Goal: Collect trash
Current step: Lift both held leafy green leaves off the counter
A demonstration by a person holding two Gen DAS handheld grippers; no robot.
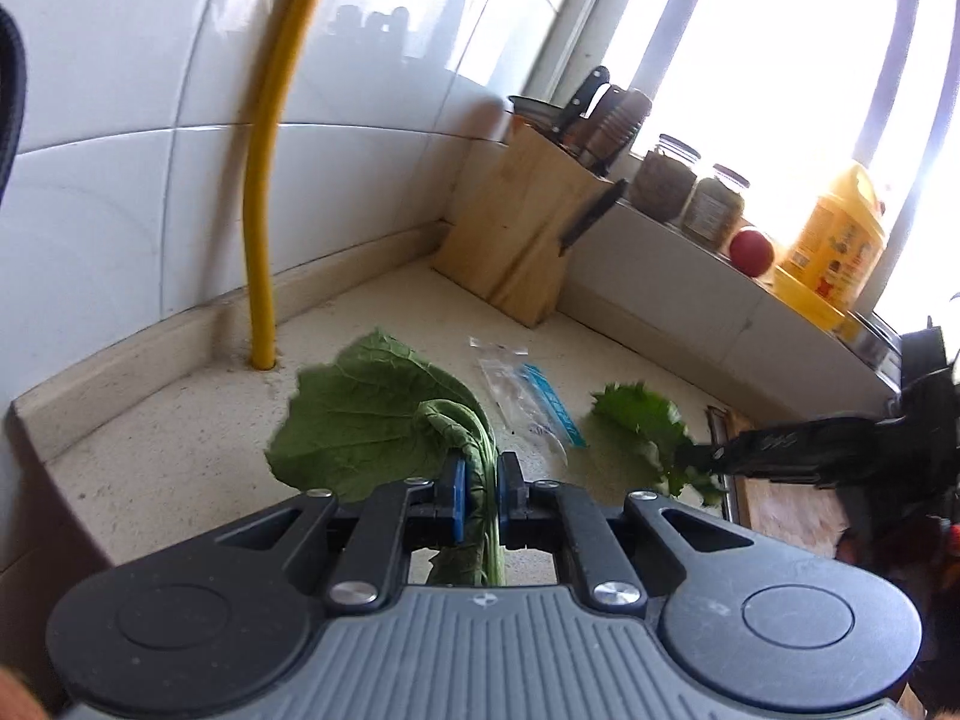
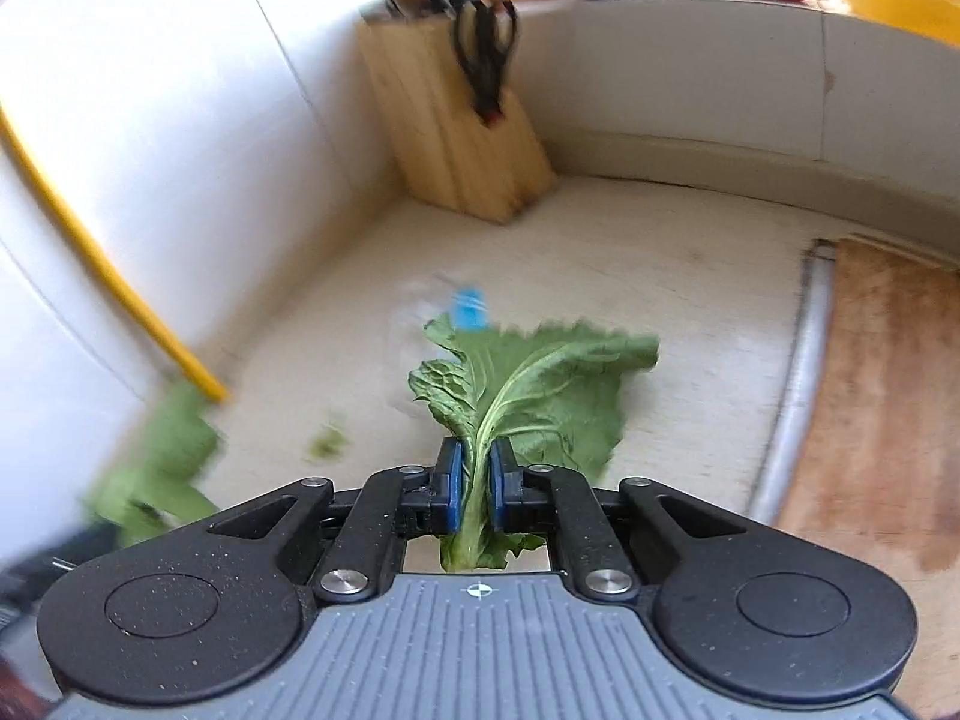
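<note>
My left gripper (image 1: pixel 479 495) clamps a leaf (image 1: pixel 372 420); my right gripper (image 2: pixel 474 492) clamps another leaf (image 2: pixel 540 396); only its view shows scissors (image 2: pixel 486 54).

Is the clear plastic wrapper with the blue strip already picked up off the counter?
No: the clear plastic wrapper with the blue strip lies on the beige counter, outside both grippers.

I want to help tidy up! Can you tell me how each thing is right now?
left gripper: shut on a big green leaf
right gripper: shut on a jagged green leaf
plastic wrapper: lying flat on the counter, not picked up
knife block: upright, knives in it
</note>
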